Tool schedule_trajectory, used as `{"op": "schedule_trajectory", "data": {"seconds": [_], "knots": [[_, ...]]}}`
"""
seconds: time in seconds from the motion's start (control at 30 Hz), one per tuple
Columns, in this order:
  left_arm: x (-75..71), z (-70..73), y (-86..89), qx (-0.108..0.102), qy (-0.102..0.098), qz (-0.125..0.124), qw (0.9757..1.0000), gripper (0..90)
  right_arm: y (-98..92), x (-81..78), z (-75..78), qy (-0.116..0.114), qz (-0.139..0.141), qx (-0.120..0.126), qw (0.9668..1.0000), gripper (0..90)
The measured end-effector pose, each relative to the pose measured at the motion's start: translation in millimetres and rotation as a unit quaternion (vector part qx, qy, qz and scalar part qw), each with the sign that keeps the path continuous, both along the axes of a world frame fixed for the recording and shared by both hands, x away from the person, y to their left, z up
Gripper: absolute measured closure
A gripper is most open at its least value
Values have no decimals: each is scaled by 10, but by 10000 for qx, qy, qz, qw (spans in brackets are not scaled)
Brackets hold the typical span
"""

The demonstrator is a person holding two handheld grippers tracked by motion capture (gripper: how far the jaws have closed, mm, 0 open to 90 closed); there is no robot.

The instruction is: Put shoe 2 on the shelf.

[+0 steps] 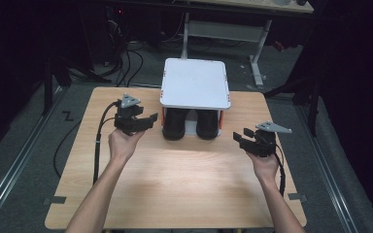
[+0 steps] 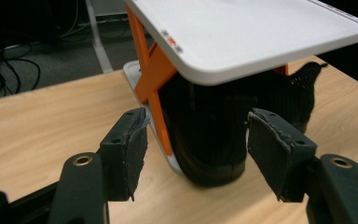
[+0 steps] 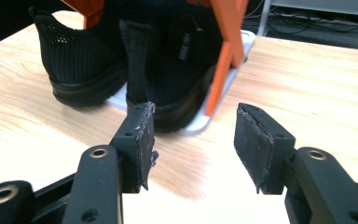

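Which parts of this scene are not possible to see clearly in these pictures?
- Front parts of the black shoes: in the high view the white shelf top covers them.
- Small label on one shoe: right gripper view, too small to read.
- Small marks on the shelf edge: left gripper view, blurred.
- Room behind the table: too dark.

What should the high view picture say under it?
Two open grippers, left and right, flank black shoes under a white rack.

Two black shoes (image 1: 190, 124) under white rack (image 1: 195, 82), claws flanking
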State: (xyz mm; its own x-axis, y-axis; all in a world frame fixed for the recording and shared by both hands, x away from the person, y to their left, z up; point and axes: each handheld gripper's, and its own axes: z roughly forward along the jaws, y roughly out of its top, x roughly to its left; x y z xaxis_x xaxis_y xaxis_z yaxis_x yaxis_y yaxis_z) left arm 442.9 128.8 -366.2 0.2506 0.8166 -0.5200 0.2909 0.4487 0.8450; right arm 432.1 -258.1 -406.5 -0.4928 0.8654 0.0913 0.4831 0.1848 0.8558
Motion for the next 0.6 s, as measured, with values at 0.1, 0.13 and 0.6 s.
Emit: {"op": "schedule_trajectory", "data": {"seconds": [0.1, 0.13, 0.6], "knots": [[-163, -46, 74, -100, -70, 50, 9999, 381, -105, -80, -34, -41, -29, 9, 10000, 470], [-217, -63, 100, -117, -81, 63, 9999, 381, -135, -107, -47, -43, -41, 29, 10000, 468], [-718, -477, 374, -365, 35, 59, 9993, 381, -400, -361, -290, 30, -131, 169, 9998, 444]]}}
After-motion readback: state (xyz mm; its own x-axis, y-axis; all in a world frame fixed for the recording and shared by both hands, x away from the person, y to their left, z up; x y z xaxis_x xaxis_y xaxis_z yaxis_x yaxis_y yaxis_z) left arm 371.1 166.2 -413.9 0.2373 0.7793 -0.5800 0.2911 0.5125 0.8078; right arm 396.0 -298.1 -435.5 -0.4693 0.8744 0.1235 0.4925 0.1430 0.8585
